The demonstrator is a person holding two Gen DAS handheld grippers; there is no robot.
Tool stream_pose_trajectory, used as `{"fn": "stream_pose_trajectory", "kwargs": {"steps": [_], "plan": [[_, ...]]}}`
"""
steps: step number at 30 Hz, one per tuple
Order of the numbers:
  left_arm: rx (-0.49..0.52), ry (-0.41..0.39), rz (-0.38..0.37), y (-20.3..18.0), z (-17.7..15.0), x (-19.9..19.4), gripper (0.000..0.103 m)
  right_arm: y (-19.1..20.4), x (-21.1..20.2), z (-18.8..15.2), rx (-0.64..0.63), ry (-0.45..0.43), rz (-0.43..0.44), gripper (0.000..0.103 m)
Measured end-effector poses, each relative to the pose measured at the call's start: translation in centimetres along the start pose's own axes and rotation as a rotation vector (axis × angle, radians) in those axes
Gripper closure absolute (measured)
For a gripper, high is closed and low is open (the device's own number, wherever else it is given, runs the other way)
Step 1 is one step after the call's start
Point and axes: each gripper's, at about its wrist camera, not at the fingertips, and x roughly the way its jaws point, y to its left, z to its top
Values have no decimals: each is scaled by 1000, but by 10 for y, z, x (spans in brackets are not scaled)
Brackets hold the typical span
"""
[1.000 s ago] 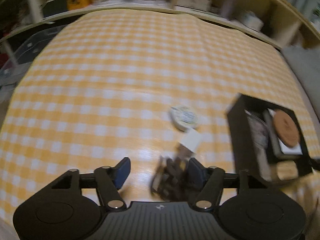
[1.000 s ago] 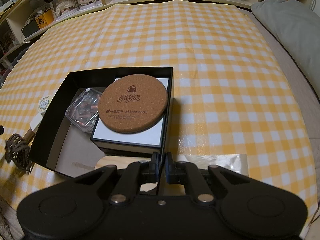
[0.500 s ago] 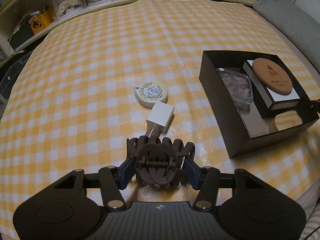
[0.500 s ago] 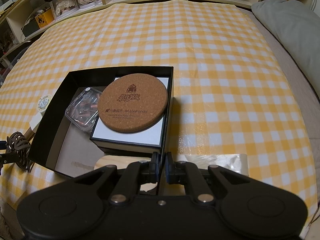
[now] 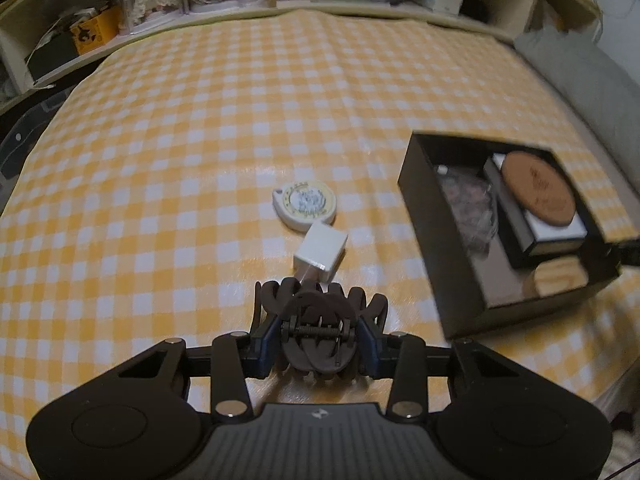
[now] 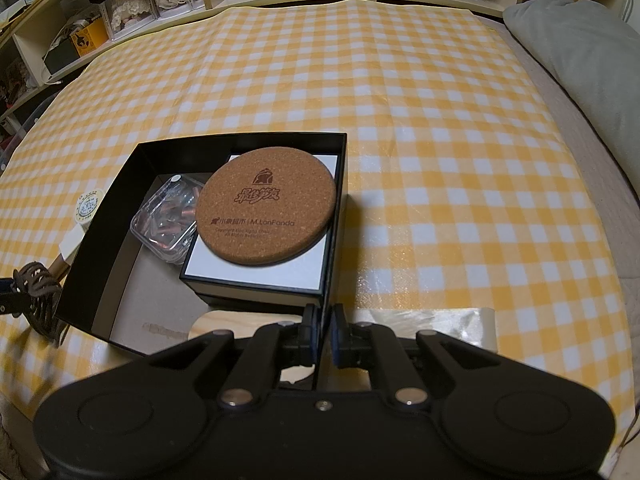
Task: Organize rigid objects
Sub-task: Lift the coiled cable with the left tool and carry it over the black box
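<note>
**Stock on the checked bench, both tools engaged**

1. Left tool (image 5: 318, 346): I see its jaws, just closing, now clamped on a dark brown hair claw clip (image 5: 320, 330) at the near edge of the yellow-checked bench (image 5: 240, 120).
2. White charger plug (image 5: 321, 254): just beyond the clip.
3. Round tape measure (image 5: 306, 204): touching the plug's far corner.
4. Black box (image 6: 100, 236): holds a clear case of small parts (image 6: 166, 220) beside a white-topped box (image 6: 256, 268) carrying a cork coaster (image 6: 266, 214).
5. Right tool (image 6: 325, 336): jaws together, pinching the black box's near wall.
</note>
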Motion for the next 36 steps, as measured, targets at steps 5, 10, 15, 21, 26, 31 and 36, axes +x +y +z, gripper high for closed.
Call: {"fn": "stream_pose_trajectory", "kwargs": {"steps": [5, 10, 15, 21, 26, 31, 36], "plan": [[-131, -78, -89, -3, 7, -26, 61, 0, 0, 0, 0, 1, -1, 96], [-201, -128, -218, -29, 18, -41, 61, 0, 0, 0, 0, 0, -2, 96], [-179, -125, -288, -67, 31, -40, 61, 0, 1, 0, 1, 2, -1, 96], [-212, -36, -244, -93, 37, -14, 61, 0, 3, -1, -1, 2, -2, 96], [-240, 19, -197, -97, 40, 5, 60, 0, 3, -1, -1, 2, -4, 96], [-218, 40, -161, -102, 43, 12, 60, 0, 3, -1, -1, 3, -5, 96], [-209, 64, -131, -107, 37, 24, 60, 0, 4, -1, -4, 4, -6, 96]]}}
